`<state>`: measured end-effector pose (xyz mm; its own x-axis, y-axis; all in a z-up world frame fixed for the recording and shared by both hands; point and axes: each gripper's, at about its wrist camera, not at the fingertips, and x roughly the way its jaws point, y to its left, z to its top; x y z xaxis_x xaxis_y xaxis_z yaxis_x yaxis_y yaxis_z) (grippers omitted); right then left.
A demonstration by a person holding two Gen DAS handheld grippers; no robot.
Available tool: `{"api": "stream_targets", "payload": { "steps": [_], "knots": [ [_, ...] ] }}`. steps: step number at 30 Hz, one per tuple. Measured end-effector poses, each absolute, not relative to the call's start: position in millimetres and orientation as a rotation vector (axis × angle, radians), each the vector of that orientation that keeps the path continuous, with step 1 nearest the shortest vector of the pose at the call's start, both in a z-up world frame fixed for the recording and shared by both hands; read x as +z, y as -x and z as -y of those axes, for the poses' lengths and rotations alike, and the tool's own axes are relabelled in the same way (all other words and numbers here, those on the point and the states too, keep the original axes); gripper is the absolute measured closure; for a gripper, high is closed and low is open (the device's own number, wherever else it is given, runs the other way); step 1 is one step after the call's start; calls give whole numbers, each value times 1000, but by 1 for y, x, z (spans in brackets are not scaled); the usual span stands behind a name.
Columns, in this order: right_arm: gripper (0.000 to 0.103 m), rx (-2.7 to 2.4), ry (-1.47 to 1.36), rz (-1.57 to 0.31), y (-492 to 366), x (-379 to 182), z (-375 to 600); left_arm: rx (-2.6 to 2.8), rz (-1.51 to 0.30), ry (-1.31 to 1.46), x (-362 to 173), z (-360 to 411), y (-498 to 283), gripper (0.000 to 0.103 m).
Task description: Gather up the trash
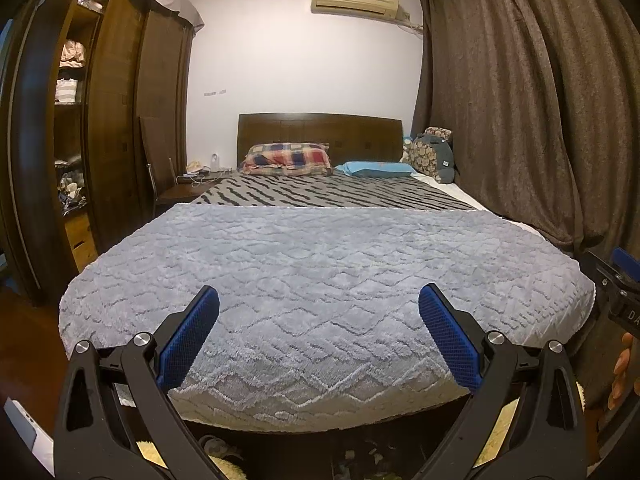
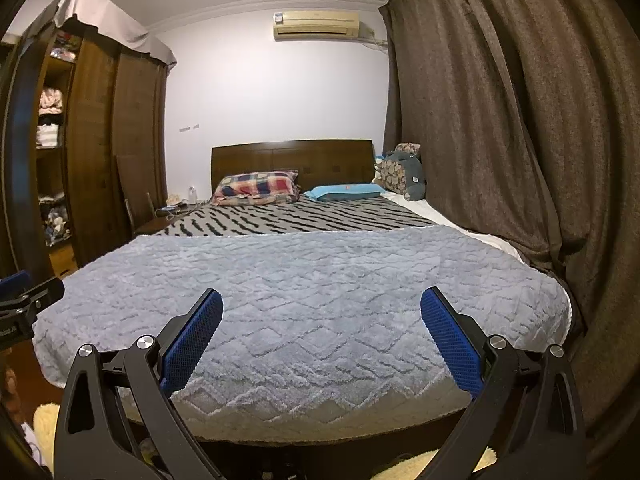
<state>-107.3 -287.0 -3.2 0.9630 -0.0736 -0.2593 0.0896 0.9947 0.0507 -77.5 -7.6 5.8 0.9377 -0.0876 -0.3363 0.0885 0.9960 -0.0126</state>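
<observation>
Two grippers: I hold both level at the foot of the bed, facing the headboard at 12 o'clock.
Left gripper: jaws released, blue pads spread wide with nothing between them, hanging over the near edge of the grey blanket.
Right gripper: jaws released as well, blue pads wide apart and bare, over the same blanket edge; I also see it at 3 o'clock in the left view.
Trash: I make out small pale scraps on the dark floor under the foot of the bed, at 6 o'clock in the left view between the gripper arms; too dim to say what they are.
Bed top: striped cover beyond the blanket, plaid pillow at 11 o'clock, blue pillow at 1 o'clock, cushions stacked against the curtain.
Room: wardrobe at 9 o'clock with one open section of folded clothes, brown curtain at 3 o'clock, air conditioner high on the wall at 12 o'clock.
Floor: a pale fluffy rug at 7 o'clock in the right view.
</observation>
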Motion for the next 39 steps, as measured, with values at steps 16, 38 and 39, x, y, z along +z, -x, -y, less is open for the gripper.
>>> {"api": "stream_targets", "payload": {
  "steps": [16,38,39],
  "knots": [
    [3,-80,-70,-242,109,-3,288,-101,-334,-5,7,12,82,8],
    [3,-82,-77,-234,112,-1,286,-105,-331,-5,9,13,83,8],
    [3,-82,-76,-234,112,0,286,-105,-330,-5,9,13,83,8]
  ]
}}
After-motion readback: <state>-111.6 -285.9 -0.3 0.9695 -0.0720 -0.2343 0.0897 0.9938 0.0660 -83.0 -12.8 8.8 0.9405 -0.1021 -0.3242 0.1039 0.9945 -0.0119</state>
